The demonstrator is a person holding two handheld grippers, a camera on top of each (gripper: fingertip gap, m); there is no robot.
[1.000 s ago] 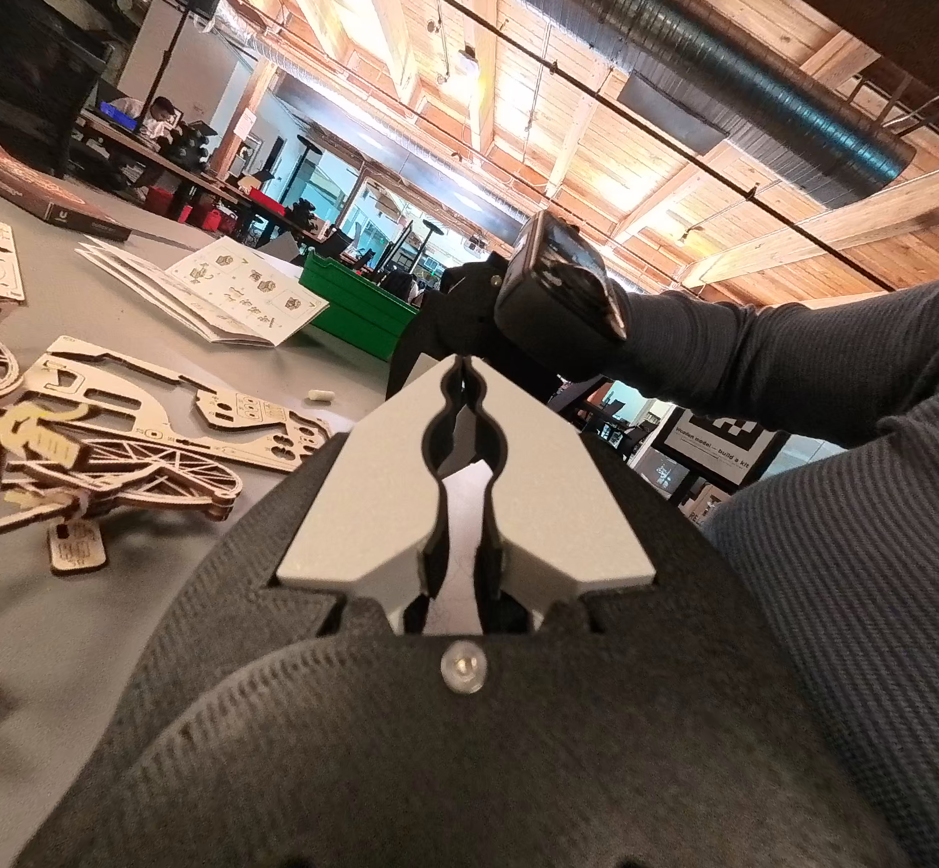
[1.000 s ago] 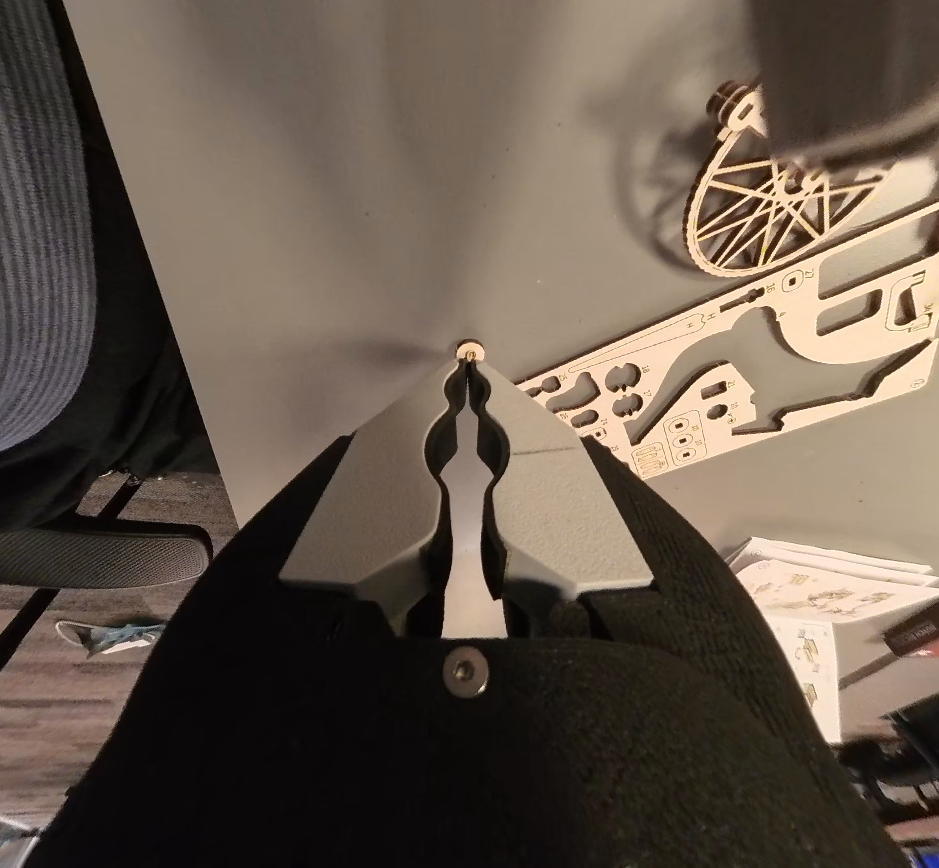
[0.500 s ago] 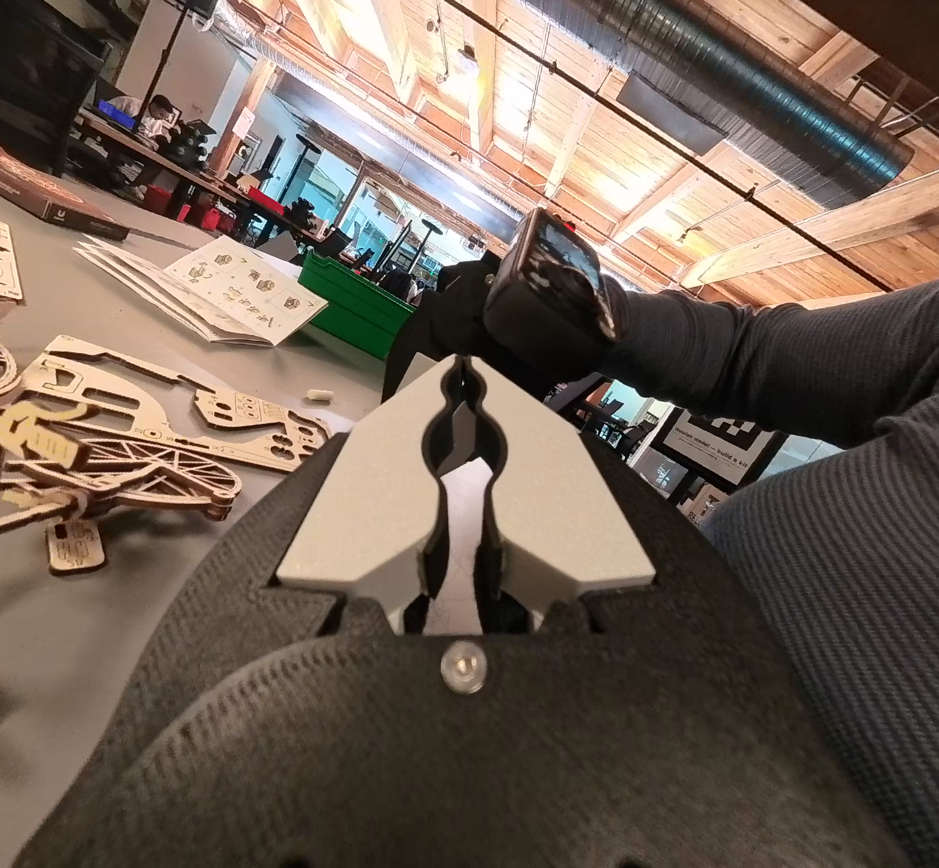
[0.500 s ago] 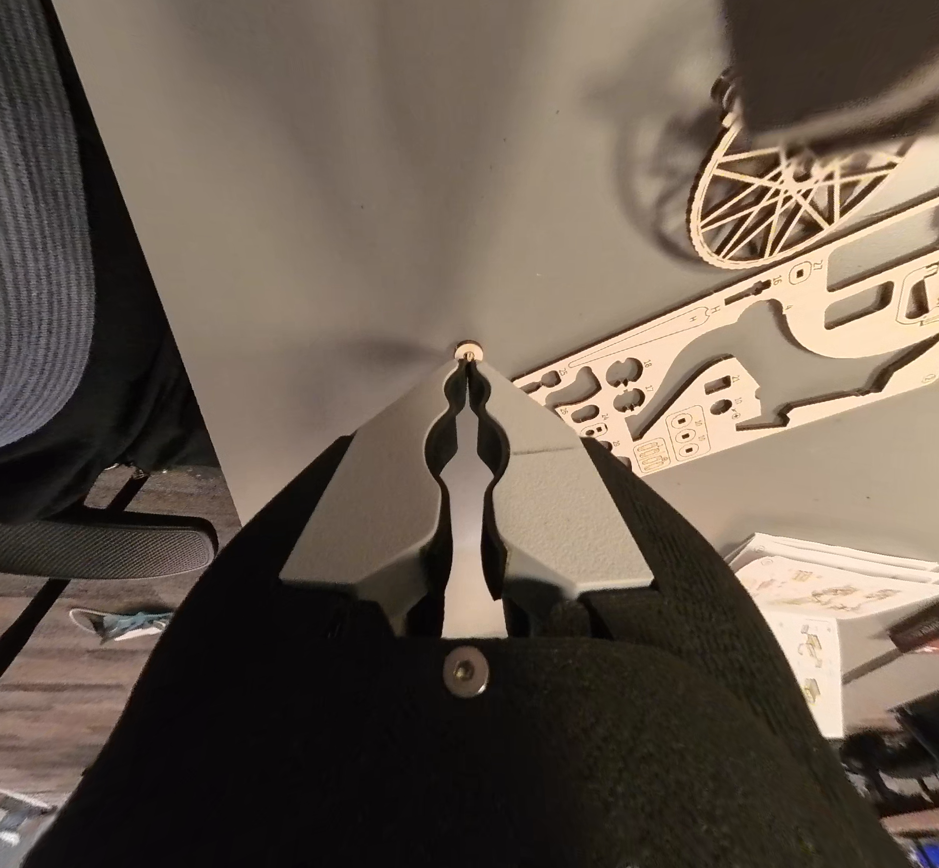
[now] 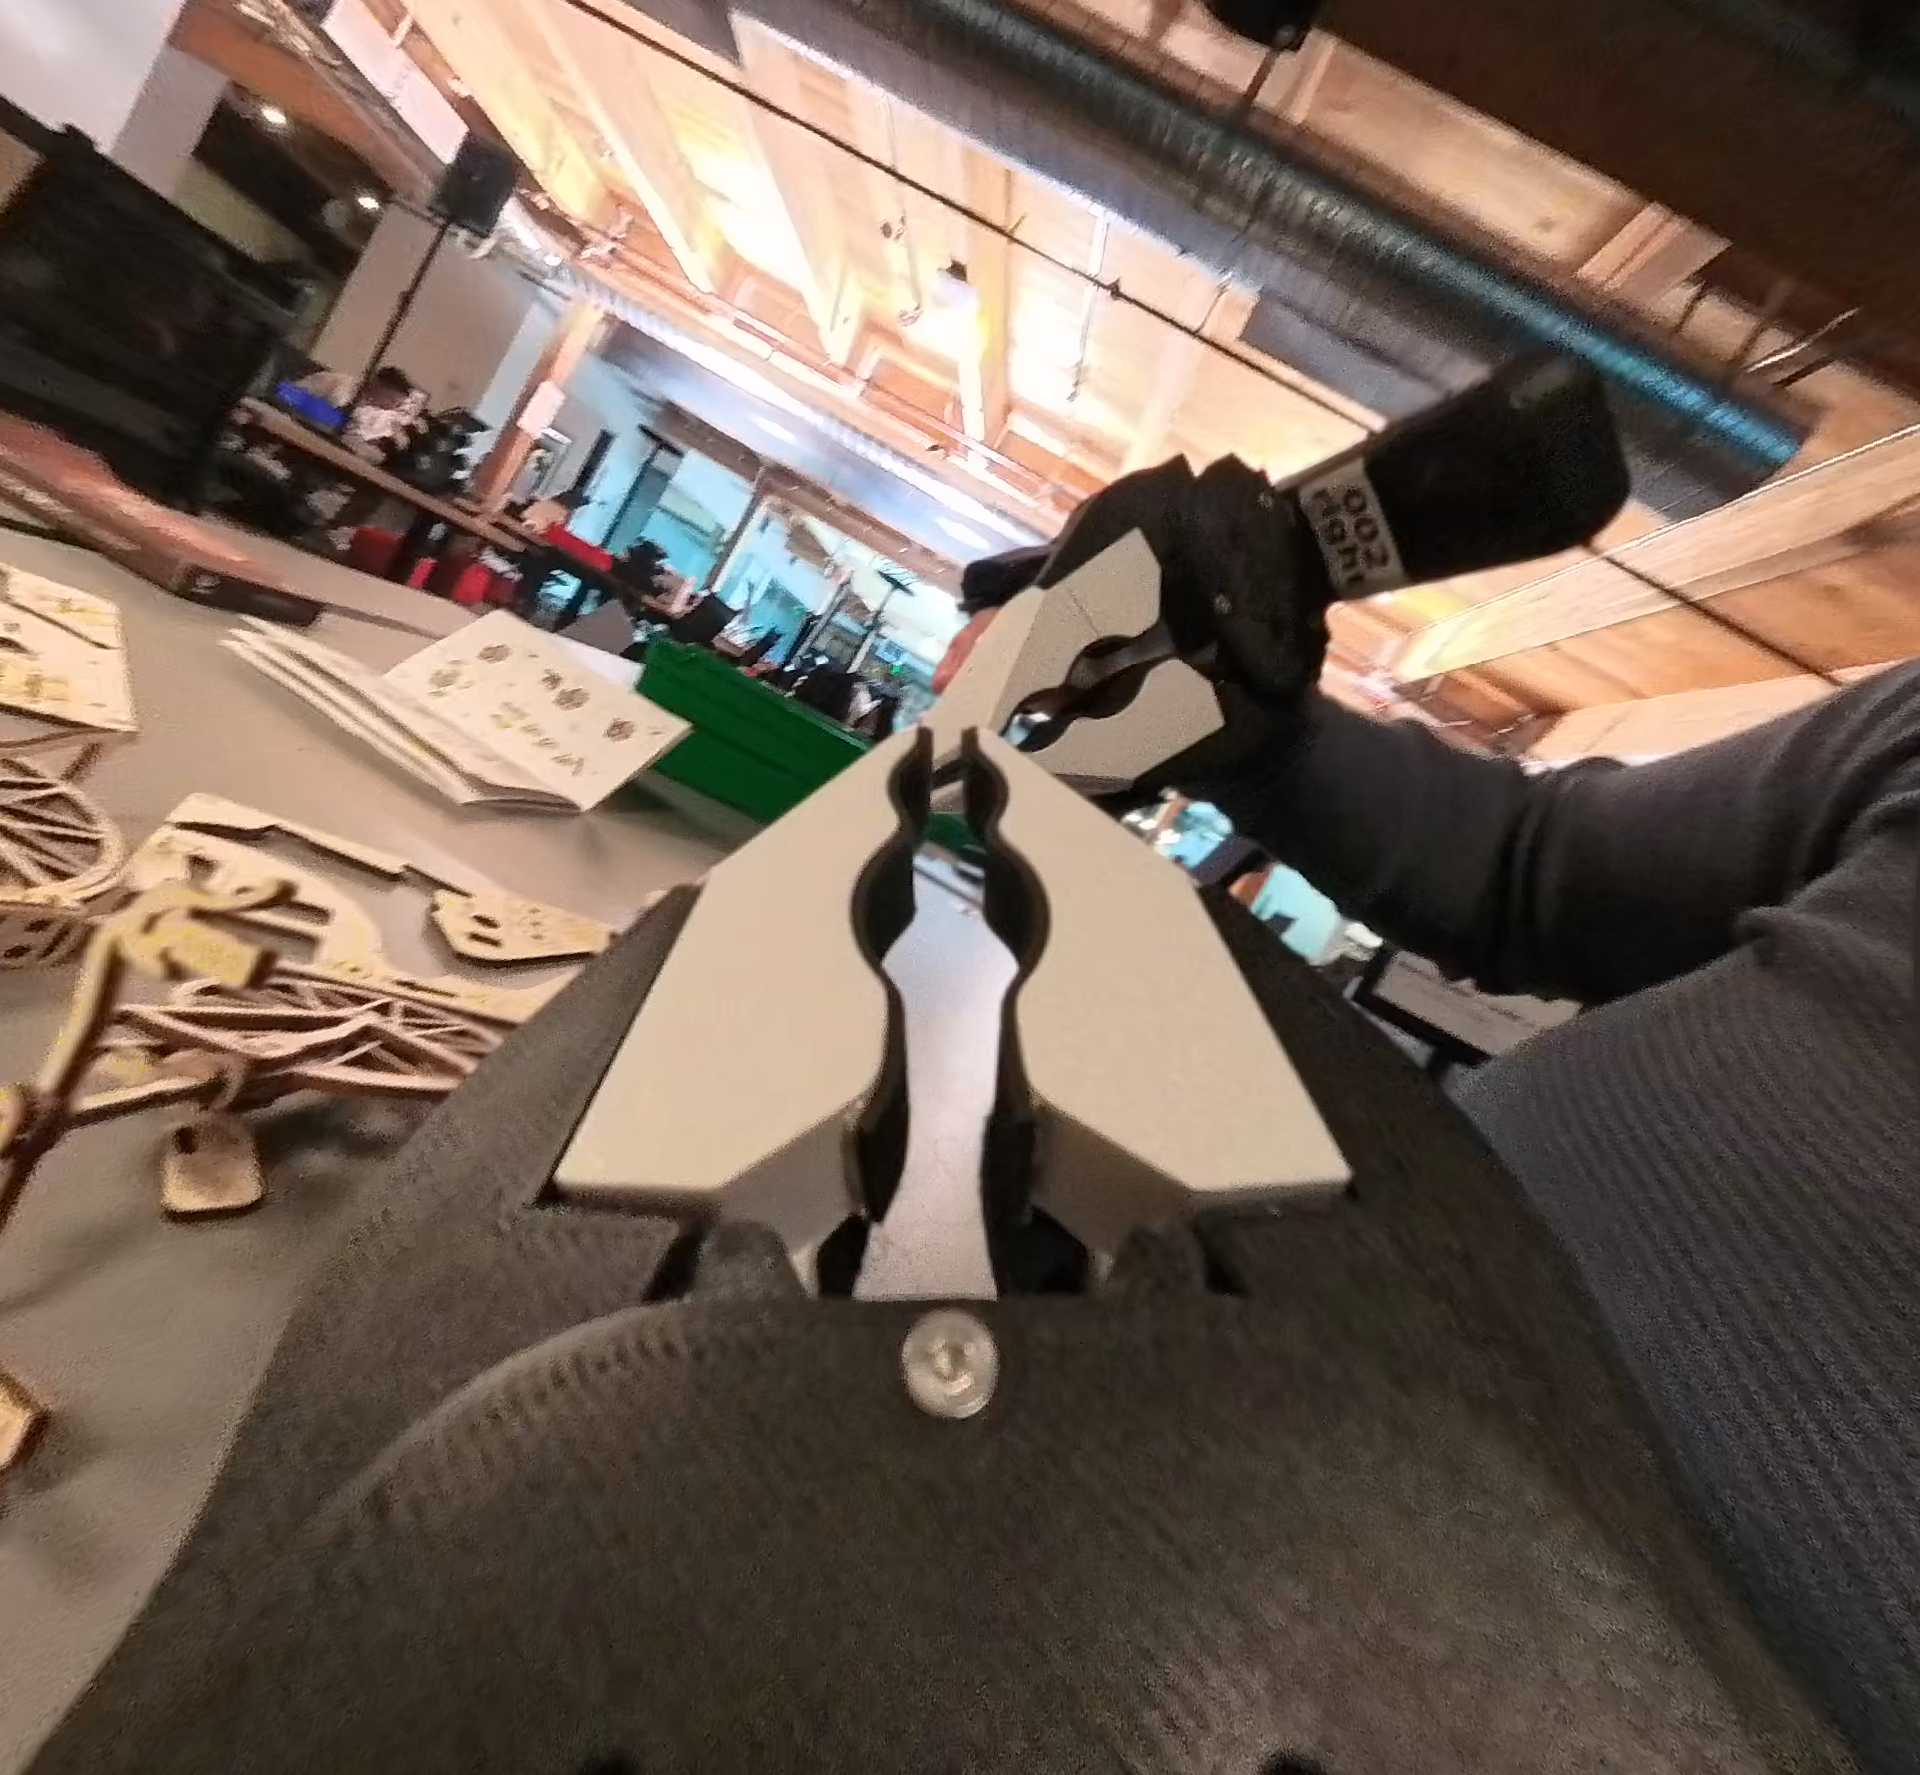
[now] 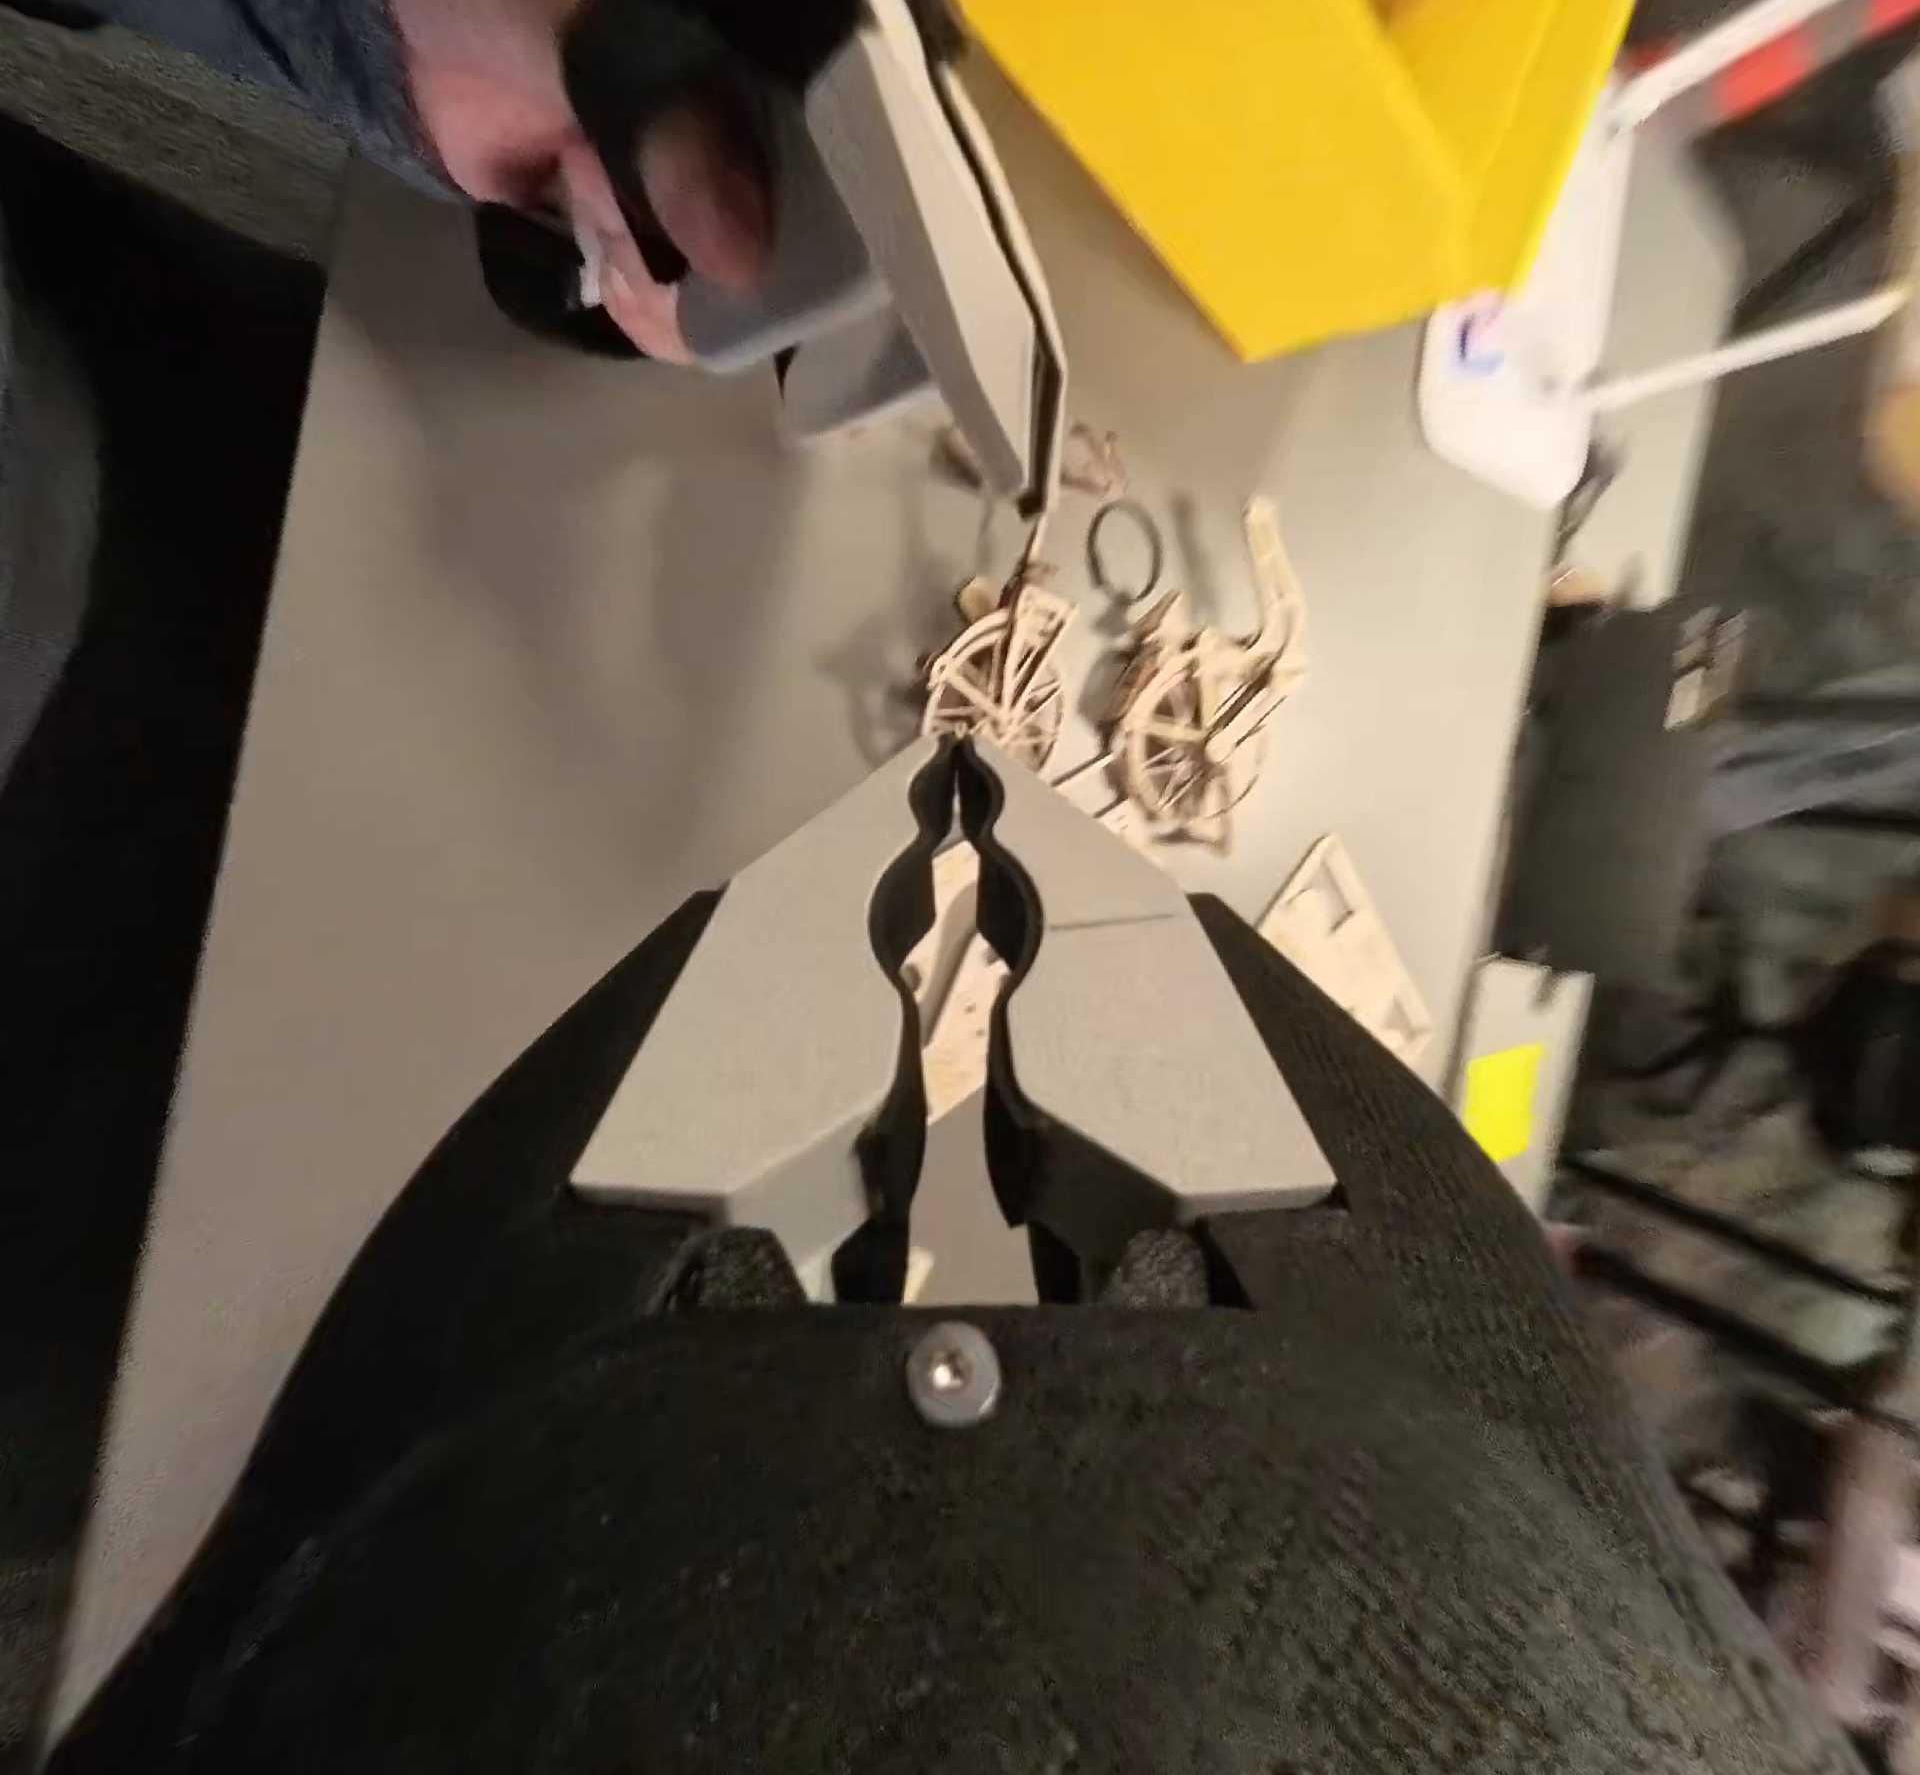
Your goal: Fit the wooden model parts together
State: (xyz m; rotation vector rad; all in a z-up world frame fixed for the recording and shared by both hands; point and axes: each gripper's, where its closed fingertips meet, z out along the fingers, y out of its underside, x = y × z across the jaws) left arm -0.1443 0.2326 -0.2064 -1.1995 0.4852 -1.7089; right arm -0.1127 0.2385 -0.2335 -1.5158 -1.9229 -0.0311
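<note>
My left gripper (image 5: 943, 746) is low over the grey table (image 5: 260, 717), its jaws parted by a narrow gap with nothing between them. It also shows edge-on at the top of the right wrist view (image 6: 1039, 489). My right gripper (image 6: 961, 751) is shut, with a small wooden peg (image 6: 962, 738) pinched at its tips. It points at the wooden wheeled model (image 6: 997, 697) lying on the table. In the left wrist view the right gripper (image 5: 971, 676) hangs in the air just beyond my left fingertips. A flat wheel assembly (image 5: 260, 1008) lies at the left.
A cut-out wooden parts sheet (image 5: 509, 925), an open instruction booklet (image 5: 488, 717) and a green bin (image 5: 748, 749) lie beyond. A yellow bin (image 6: 1299, 94), a black ring (image 6: 1122, 546) and another parts sheet (image 6: 1340, 936) surround the model. The table edge runs down the left side of the right wrist view. My hands' fingertips stand some 5 cm from each other.
The right gripper has lifted off the bare table and swung toward the wheeled model, still shut on the peg. The left gripper's jaws have parted slightly and it has tilted.
</note>
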